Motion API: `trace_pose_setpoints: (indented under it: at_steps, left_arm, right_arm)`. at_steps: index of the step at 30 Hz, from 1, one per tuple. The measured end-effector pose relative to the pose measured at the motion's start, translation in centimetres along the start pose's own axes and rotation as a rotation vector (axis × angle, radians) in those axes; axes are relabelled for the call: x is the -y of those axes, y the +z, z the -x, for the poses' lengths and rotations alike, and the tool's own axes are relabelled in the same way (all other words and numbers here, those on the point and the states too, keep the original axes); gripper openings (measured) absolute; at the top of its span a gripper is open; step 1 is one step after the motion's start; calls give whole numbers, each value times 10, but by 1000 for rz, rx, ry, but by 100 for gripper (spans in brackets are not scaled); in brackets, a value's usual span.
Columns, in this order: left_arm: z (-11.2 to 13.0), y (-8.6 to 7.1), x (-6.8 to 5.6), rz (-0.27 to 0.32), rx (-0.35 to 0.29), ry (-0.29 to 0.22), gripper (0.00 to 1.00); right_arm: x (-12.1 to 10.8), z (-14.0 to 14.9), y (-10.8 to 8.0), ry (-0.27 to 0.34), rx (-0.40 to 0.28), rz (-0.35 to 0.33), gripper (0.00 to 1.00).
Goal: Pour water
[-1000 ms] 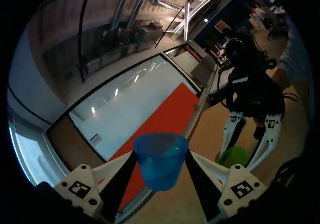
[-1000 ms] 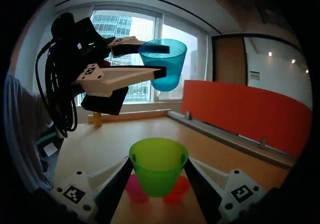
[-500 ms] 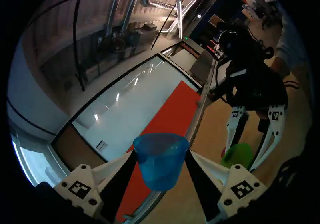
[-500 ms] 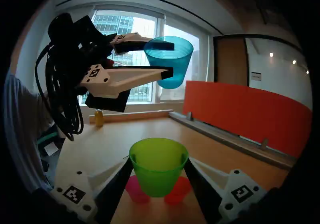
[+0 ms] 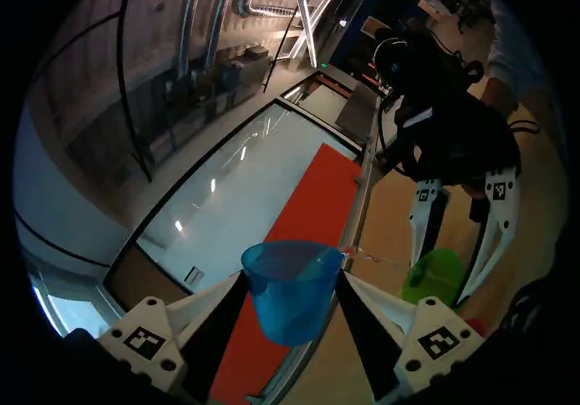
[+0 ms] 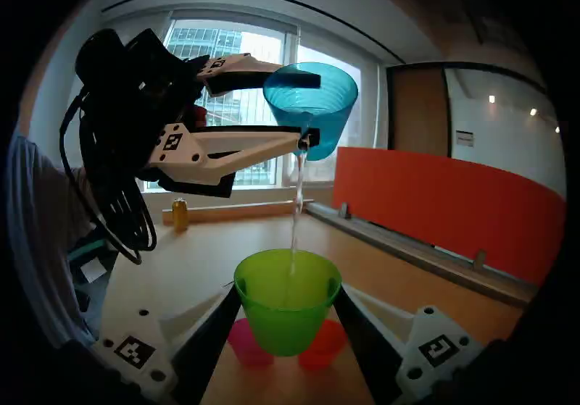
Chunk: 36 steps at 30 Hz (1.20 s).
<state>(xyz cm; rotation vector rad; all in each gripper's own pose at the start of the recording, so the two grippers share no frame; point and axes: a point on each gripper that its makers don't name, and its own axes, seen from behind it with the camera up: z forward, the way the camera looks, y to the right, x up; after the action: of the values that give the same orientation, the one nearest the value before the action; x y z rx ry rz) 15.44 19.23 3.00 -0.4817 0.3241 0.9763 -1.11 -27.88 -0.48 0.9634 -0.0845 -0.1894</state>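
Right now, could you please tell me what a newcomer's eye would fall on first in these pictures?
The thin stream of water in the middle of the right gripper view, falling from the tilted blue cup held up high by the left tool into the green cup gripped low down by the right tool. Next, the bright orange-red partition at the right of that view.

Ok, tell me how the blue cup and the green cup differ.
The blue cup is tipped, spilling a water stream; the green cup stands upright, catching it. The blue cup is held high; the green cup is below it. Both are translucent, tapered plastic.
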Motion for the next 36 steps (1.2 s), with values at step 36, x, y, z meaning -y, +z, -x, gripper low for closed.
trace_pose_setpoints:
  at_steps: [36]
  left_arm:
    - [-10,1,13,-31,3,160,84]
  right_arm:
    - [-6,-8,-4,-3,-22,16,90]
